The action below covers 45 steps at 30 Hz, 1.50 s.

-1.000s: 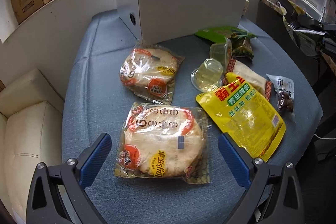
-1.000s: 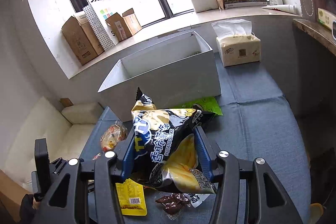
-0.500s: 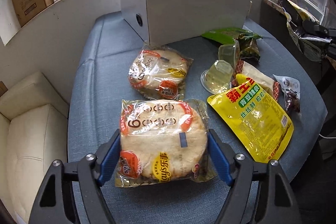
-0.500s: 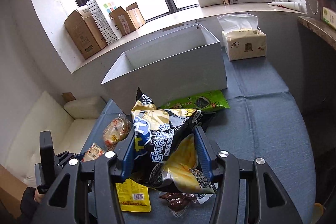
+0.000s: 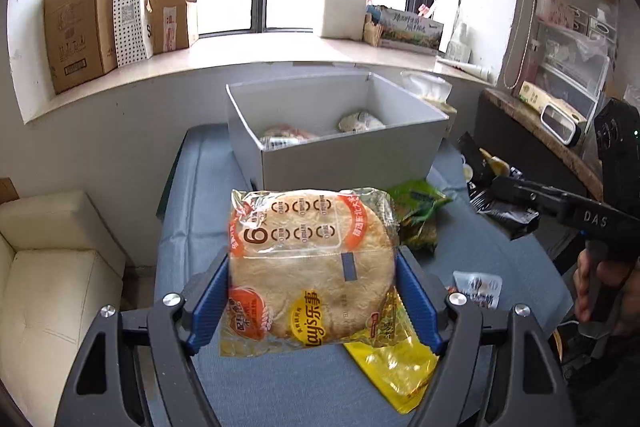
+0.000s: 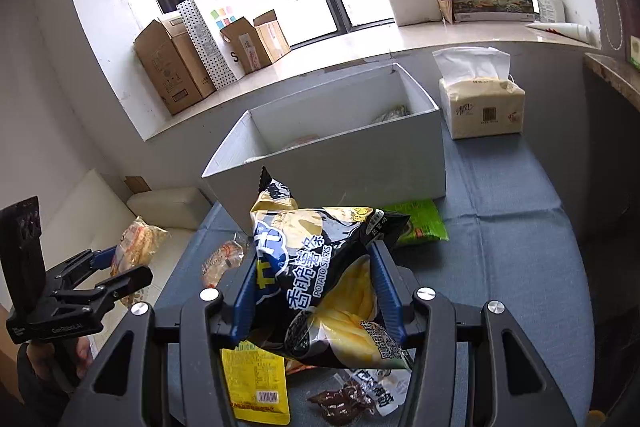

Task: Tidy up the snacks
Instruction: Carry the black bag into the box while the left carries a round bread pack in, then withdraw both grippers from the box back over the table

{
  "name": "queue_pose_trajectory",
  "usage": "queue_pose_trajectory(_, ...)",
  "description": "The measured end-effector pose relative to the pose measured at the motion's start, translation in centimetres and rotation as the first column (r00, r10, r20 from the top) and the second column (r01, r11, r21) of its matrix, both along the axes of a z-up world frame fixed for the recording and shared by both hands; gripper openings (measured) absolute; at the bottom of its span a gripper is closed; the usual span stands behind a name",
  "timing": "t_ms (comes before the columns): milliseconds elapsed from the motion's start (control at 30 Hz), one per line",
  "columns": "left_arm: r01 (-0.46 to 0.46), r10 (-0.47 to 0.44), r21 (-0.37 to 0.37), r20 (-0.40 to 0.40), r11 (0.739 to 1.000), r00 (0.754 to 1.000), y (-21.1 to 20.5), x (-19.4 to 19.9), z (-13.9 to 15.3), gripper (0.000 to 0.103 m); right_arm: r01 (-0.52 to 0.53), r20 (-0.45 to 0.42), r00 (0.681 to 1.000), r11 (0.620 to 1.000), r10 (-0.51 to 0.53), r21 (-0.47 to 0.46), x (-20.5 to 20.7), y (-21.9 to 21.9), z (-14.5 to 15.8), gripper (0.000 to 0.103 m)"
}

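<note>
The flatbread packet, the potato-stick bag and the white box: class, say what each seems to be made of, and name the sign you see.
Flatbread packet: thin clear glossy plastic film; the bread shows through.
Potato-stick bag: opaque printed film, probably foil-lined; crinkled, with glare.
White box: matte board, likely cardboard or corrugated plastic; thin, flat, straight walls.

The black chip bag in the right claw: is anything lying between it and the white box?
Only a green snack packet lies on the blue cloth between the chip bag and the white box, seen in the right wrist view.
</note>
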<state>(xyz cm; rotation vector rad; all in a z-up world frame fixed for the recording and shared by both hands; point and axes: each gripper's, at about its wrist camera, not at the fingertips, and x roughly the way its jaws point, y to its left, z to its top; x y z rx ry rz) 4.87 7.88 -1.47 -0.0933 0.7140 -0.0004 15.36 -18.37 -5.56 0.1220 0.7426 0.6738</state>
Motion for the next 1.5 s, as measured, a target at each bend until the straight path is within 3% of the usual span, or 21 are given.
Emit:
queue_pose_trajectory(233, -0.027, 0.032, -0.059, 0.093, 0.998, 0.995, 0.5, 6.4, 4.6, 0.082, -0.001, 0.062, 0.998, 0.999, 0.003, -0.032, 5.8, 2.3, 3.9, 0.056)
queue_pose_trajectory(367, -0.032, 0.037, -0.058, 0.096, 0.998, 0.995, 1.0, 12.1, 5.8, 0.082, 0.002, 0.078, 0.997, 0.999, 0.002, -0.047, 10.7, 4.4, 5.7, 0.056)
queue_pose_trajectory(533, -0.081, 0.082, -0.027, 0.03, 0.996, 0.996, 1.7, 18.8, 4.5, 0.082, 0.008, 0.064, 0.998, 0.994, -0.002, -0.105, 16.3, 6.5, 5.7, 0.056)
queue_pose_trajectory(700, -0.1, 0.1, 0.01, -0.046, 0.995, 0.994, 1.6, 22.6, 1.8, 0.082, -0.015, 0.02, 1.0, 0.992, 0.018, -0.128, 19.4, 7.0, 4.0, 0.056)
queue_pose_trajectory(867, -0.103, 0.1, -0.031, -0.083, 0.994, 0.992, 1.8, 23.7, 0.4, 0.087, -0.055, 0.008, 0.998, 0.988, 0.057, -0.147, 20.0, 7.0, 2.7, 0.059)
queue_pose_trajectory(900, -0.108, 0.105, -0.024, -0.088, 0.994, 0.991, 1.8, 23.7, 0.2, 0.094, -0.055, 0.004, 0.998, 0.988, 0.057, -0.147, 20.0, 7.0, 2.5, 0.067)
queue_pose_trajectory(933, -0.105, 0.103, -0.016, -0.092, 0.994, 0.99, 1.7, 23.7, 0.0, 0.099, -0.06, 0.0, 0.998, 0.988, 0.06, -0.143, 20.0, 6.9, 2.4, 0.084)
queue_pose_trajectory(1000, -0.111, 0.111, 0.011, -0.094, 0.994, 0.989, 1.5, 23.4, -0.2, 0.103, -0.041, 0.025, 0.999, 0.99, 0.045, -0.132, 19.8, 6.4, 2.5, 0.098)
queue_pose_trajectory(1233, -0.099, 0.098, -0.001, -0.1, 0.995, 0.99, 1.5, 22.8, -0.3, 0.103, -0.025, -0.017, 1.0, 0.998, 0.024, -0.059, 20.1, 4.9, 2.8, 0.103)
queue_pose_trajectory(1500, -0.076, 0.073, -0.032, -0.083, 0.997, 0.994, 1.3, 21.4, 0.8, 0.103, -0.011, 0.043, 0.999, 0.998, 0.014, -0.057, 18.0, 4.4, 3.8, 0.103)
